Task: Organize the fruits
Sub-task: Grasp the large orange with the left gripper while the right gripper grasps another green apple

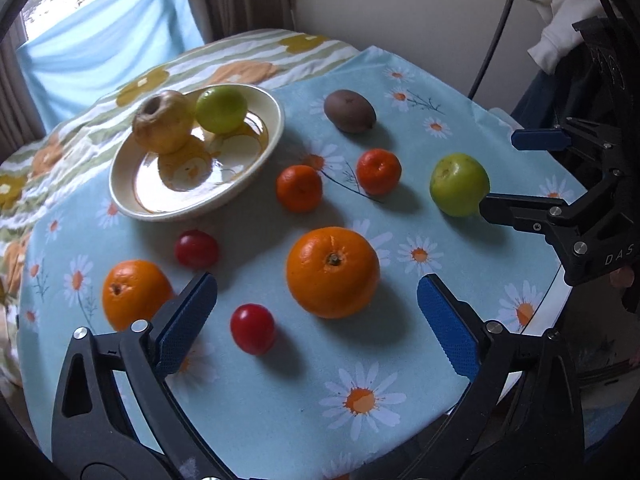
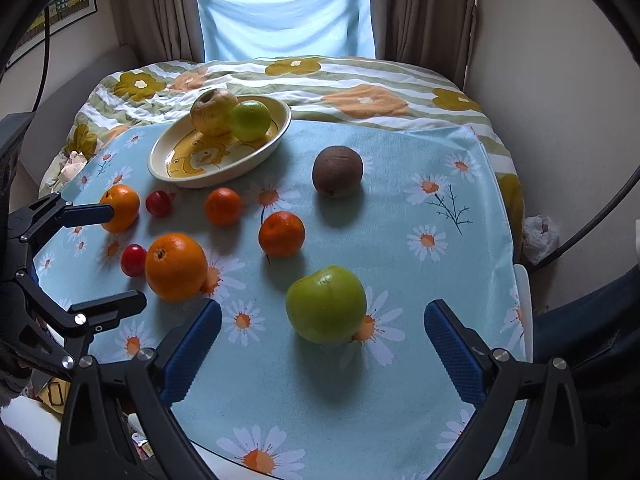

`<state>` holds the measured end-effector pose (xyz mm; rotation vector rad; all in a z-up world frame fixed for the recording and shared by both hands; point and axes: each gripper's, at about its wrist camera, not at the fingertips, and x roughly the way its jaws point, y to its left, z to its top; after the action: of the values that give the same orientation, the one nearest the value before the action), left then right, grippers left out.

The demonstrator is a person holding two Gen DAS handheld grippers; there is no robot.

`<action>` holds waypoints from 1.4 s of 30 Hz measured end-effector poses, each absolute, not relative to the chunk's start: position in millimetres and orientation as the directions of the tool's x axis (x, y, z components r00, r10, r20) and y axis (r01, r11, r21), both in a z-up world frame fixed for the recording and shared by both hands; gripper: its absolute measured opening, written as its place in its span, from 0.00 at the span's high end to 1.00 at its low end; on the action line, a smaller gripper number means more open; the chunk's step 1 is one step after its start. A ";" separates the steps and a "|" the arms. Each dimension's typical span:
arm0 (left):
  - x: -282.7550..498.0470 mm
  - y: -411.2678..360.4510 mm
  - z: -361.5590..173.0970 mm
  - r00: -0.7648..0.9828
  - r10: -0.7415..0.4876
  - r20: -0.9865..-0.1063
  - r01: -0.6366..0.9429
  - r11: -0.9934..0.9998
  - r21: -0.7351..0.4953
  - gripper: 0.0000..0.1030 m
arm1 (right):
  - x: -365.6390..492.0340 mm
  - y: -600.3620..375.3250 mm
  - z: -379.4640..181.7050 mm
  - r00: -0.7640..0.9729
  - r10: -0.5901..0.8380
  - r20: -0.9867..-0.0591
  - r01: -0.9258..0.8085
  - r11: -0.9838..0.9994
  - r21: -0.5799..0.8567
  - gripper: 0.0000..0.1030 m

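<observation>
Fruits lie loose on my daisy tablecloth (image 1: 280, 420); two already sit in the cream plate (image 1: 256, 176), upper left of the left view. My left gripper (image 1: 316, 312) gapes wide and empty around the big orange (image 1: 333, 272). My right gripper (image 2: 322, 340) gapes empty before a green apple (image 2: 326, 304). Only the right view shows the window curtains (image 2: 420, 8) squarely and a wall picture (image 2: 60, 4).

Only the white letters "DAS" can be read (cut off by the frame edge), printed on the black body of the right gripper (image 1: 504, 172), beside the green apple (image 1: 459, 184).
</observation>
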<state>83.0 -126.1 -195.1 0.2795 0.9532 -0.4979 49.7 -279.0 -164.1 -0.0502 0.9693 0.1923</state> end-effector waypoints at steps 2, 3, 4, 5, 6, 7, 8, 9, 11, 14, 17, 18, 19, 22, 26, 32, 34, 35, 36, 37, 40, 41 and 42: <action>85.0 -133.7 -203.7 0.468 -0.266 -0.843 0.527 0.850 0.024 0.02 | 50.6 -281.9 -171.3 0.539 0.147 -0.829 -0.183 0.982 0.055 0.02; 86.3 -136.3 -206.9 0.465 -0.260 -0.846 0.527 0.849 0.029 0.04 | 51.5 -283.1 -174.3 0.535 0.153 -0.831 -0.181 0.981 0.064 0.02; 87.7 -138.5 -209.7 0.462 -0.256 -0.849 0.528 0.849 0.031 0.09 | 51.9 -284.7 -177.0 0.531 0.163 -0.832 -0.183 0.980 0.075 0.02; 89.4 -140.7 -212.3 0.456 -0.252 -0.854 0.527 0.850 0.031 0.11 | 52.5 -285.4 -178.8 0.530 0.169 -0.831 -0.186 0.979 0.081 0.02; 91.5 -142.7 -214.8 0.450 -0.244 -0.859 0.524 0.851 0.032 0.14 | 52.9 -286.4 -180.8 0.531 0.170 -0.831 -0.188 0.979 0.080 0.02; 93.6 -144.2 -217.3 0.446 -0.237 -0.863 0.520 0.854 0.035 0.17 | 53.4 -286.9 -182.0 0.530 0.169 -0.831 -0.191 0.979 0.078 0.02; 95.5 -145.2 -219.2 0.443 -0.231 -0.866 0.515 0.856 0.035 0.18 | 54.1 -287.1 -183.1 0.529 0.171 -0.831 -0.195 0.978 0.077 0.02; 97.1 -145.7 -220.8 0.440 -0.228 -0.869 0.511 0.859 0.033 0.21 | 54.7 -287.3 -183.6 0.529 0.175 -0.830 -0.198 0.977 0.079 0.02; 100.1 -146.3 -223.5 0.436 -0.221 -0.872 0.499 0.866 0.029 0.22 | 56.0 -288.8 -184.8 0.527 0.186 -0.829 -0.206 0.975 0.088 0.02; 102.6 -146.8 -226.0 0.421 -0.226 -0.879 0.493 0.870 0.012 0.37 | 58.0 -289.6 -185.9 0.525 0.198 -0.828 -0.214 0.972 0.097 0.02; 101.3 -149.3 -226.7 0.428 -0.214 -0.878 0.489 0.872 0.026 0.38 | 60.2 -289.1 -186.8 0.523 0.203 -0.828 -0.222 0.970 0.098 0.02; 100.9 -149.4 -226.7 0.429 -0.211 -0.878 0.487 0.873 0.027 0.38 | 61.0 -288.9 -187.1 0.522 0.205 -0.828 -0.225 0.969 0.099 0.04; 100.9 -148.9 -226.8 0.427 -0.211 -0.879 0.483 0.875 0.024 0.38 | 61.7 -288.9 -187.6 0.519 0.207 -0.829 -0.227 0.969 0.099 0.05; 101.3 -147.2 -226.0 0.422 -0.214 -0.881 0.470 0.883 0.010 0.38 | 64.4 -287.9 -189.8 0.511 0.212 -0.833 -0.236 0.966 0.102 0.09; 97.6 -147.0 -225.8 0.426 -0.214 -0.879 0.460 0.888 0.007 0.38 | 69.0 -286.5 -193.7 0.496 0.217 -0.840 -0.246 0.964 0.104 0.15; 93.3 -147.3 -225.4 0.421 -0.221 -0.880 0.445 0.896 -0.012 0.39 | 75.0 -284.0 -198.8 0.476 0.233 -0.848 -0.262 0.958 0.116 0.22; 92.4 -147.1 -225.2 0.418 -0.222 -0.881 0.438 0.899 -0.019 0.39 | 77.0 -282.7 -200.6 0.463 0.232 -0.855 -0.266 0.957 0.115 0.24; 91.4 -147.0 -225.1 0.418 -0.222 -0.881 0.435 0.900 -0.021 0.39 | 77.5 -282.0 -201.2 0.458 0.237 -0.857 -0.270 0.955 0.120 0.26; 90.6 -146.9 -224.9 0.419 -0.222 -0.881 0.432 0.901 -0.022 0.39 | 77.7 -281.4 -201.6 0.454 0.241 -0.858 -0.275 0.954 0.123 0.27; 89.8 -146.9 -224.8 0.418 -0.222 -0.881 0.430 0.903 -0.023 0.39 | 77.9 -280.8 -201.7 0.452 0.242 -0.859 -0.279 0.952 0.122 0.27; 87.1 -146.1 -223.8 0.420 -0.222 -0.880 0.420 0.907 -0.028 0.39 | 78.4 -277.9 -202.1 0.447 0.243 -0.861 -0.293 0.949 0.116 0.27; 86.0 -145.7 -223.1 0.421 -0.220 -0.880 0.416 0.909 -0.029 0.39 | 78.9 -276.8 -202.5 0.446 0.240 -0.862 -0.295 0.949 0.112 0.27; 85.0 -145.2 -222.3 0.423 -0.219 -0.879 0.413 0.910 -0.028 0.39 | 79.5 -275.5 -202.9 0.444 0.236 -0.864 -0.297 0.949 0.107 0.31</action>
<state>85.0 -145.2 -222.3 0.2037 1.0643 -0.3986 79.5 -275.5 -202.9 -0.0634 1.0603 0.3309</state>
